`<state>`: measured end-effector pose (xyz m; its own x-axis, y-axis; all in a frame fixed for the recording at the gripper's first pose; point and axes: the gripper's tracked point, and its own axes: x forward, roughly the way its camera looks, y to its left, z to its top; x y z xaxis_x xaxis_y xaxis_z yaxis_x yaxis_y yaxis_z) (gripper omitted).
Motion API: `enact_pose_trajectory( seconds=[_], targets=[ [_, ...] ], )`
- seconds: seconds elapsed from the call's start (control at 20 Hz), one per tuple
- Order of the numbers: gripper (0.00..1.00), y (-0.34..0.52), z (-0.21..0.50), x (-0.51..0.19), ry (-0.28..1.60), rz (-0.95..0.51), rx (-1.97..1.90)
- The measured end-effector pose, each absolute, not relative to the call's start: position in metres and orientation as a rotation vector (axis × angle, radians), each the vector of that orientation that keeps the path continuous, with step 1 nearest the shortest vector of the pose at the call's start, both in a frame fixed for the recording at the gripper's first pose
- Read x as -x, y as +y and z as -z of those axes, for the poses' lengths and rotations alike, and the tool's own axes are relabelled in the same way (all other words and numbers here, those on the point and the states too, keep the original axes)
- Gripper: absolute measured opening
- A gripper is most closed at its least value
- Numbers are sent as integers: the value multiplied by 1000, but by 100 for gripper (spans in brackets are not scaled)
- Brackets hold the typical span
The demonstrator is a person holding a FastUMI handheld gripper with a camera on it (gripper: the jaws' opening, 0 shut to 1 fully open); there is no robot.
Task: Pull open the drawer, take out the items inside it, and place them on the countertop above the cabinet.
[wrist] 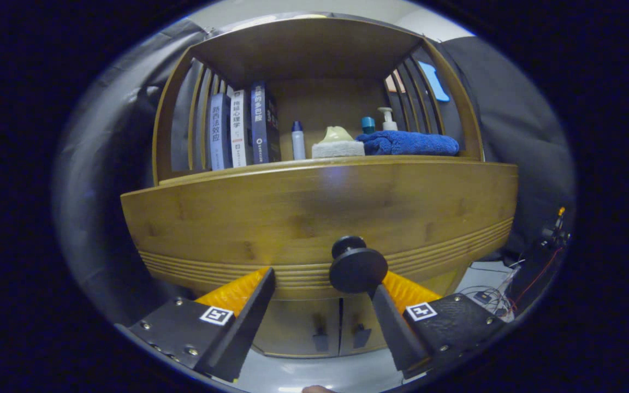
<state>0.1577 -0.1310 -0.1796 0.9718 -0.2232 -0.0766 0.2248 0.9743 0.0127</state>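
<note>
A wooden cabinet faces me with a wide drawer front (292, 218) and a round black knob (358, 268) low on it. My gripper (322, 281) is open and level with the knob. The knob sits just in front of the right fingertip (383, 297), while the left fingertip (265, 284) stands well clear of it to the left. The inside of the drawer is hidden behind its front. Above it runs the countertop (211, 172) under a wooden shelf frame.
On the countertop stand three books (241, 131), a small bottle (298, 141), a sponge (338, 146), a folded blue towel (407, 143) and a pump bottle (386, 118). Two lower cabinet doors (314, 327) are below the drawer. Cables (489, 295) lie on the floor to the right.
</note>
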Motion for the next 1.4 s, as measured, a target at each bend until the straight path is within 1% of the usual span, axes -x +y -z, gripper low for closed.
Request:
enact_pose_trajectory(
  seconds=[0.3,0.7,0.85,0.95,1.1,1.25,1.4],
  targets=[
    [99,-136,184,-187,-4,228,110],
    [99,-137,187,-217,73,228,96],
    [99,-134,199,-214,169,216,-79],
    [99,-134,196,-215,175,195,-160],
    [98,-134,203,-214,218,176,-60],
    [99,-131,198,-208,200,154,-50],
    [99,-131,196,-186,203,159,-21]
  ],
)
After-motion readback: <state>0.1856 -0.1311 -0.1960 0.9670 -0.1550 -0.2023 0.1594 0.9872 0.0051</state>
